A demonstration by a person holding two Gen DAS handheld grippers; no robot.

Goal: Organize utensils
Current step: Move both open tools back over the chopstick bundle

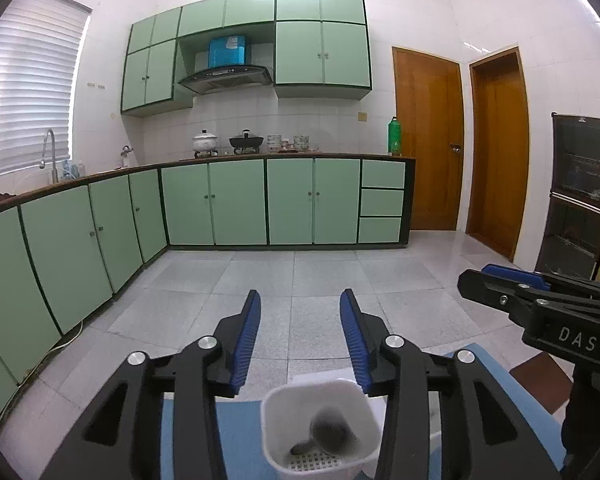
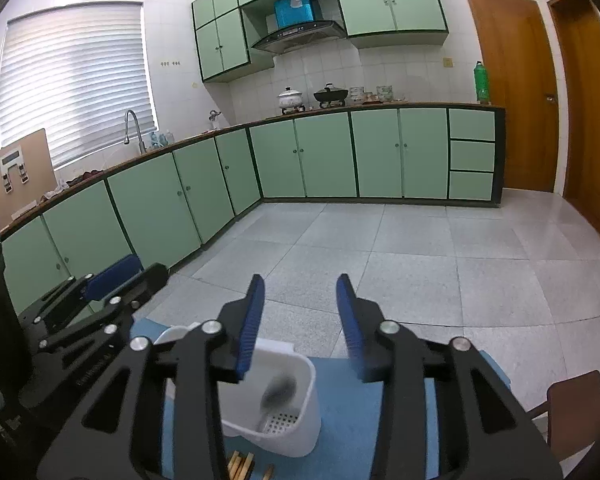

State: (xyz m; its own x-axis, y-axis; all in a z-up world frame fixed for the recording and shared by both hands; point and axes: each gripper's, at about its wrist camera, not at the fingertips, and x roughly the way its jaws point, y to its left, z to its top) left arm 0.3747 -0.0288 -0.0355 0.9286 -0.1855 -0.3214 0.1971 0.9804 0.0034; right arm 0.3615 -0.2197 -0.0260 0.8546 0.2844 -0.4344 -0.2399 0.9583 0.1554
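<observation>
A white utensil holder (image 1: 320, 424) stands on a blue mat (image 1: 240, 440) below my left gripper (image 1: 300, 308), which is open and empty. A grey spoon (image 1: 326, 432) lies inside the holder, blurred. In the right wrist view the same holder (image 2: 284, 408) sits below my right gripper (image 2: 300, 292), open and empty, with the spoon (image 2: 278, 390) leaning inside. Wooden chopstick ends (image 2: 242, 466) lie on the mat (image 2: 348, 420) at the bottom edge. Each gripper shows in the other's view: the right gripper (image 1: 500, 280) and the left gripper (image 2: 112, 276).
Green kitchen cabinets (image 1: 236, 204) line the far wall and left side, with pots on the counter (image 1: 228, 144). Grey tiled floor (image 1: 300, 272) lies beyond the table. Wooden doors (image 1: 428, 144) stand at the right. A dark rack (image 1: 576, 192) is at the far right. A brown chair (image 2: 576, 412) sits right.
</observation>
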